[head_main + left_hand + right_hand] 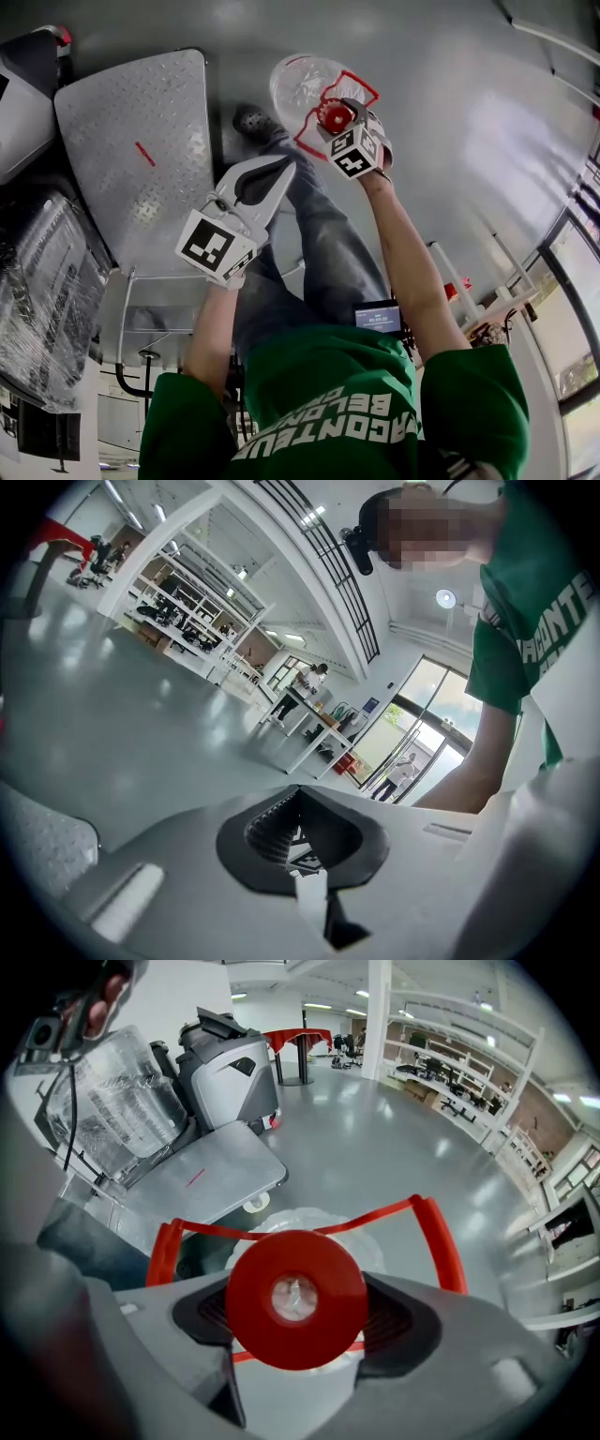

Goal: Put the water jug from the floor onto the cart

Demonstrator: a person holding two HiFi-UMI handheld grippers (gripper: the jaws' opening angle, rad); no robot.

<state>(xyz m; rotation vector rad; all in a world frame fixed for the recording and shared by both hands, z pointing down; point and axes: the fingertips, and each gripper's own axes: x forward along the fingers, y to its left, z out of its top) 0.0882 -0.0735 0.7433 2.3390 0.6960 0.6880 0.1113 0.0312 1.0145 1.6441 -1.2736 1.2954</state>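
Jaws of the right gripper (296,1309) are clamped on the red cap (295,1290) of the clear water jug (300,80). The jug sits directly beneath that gripper, just beside the cart platform (131,150). Whether it touches the floor (469,112) is unclear. The left gripper (279,171) is closed on nothing, near the platform's edge.

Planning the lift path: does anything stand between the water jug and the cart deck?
Yes. The person's shoe and leg stand between the water jug, held by the right tongs, and the cart edge. The left tongs hang shut by that same edge.
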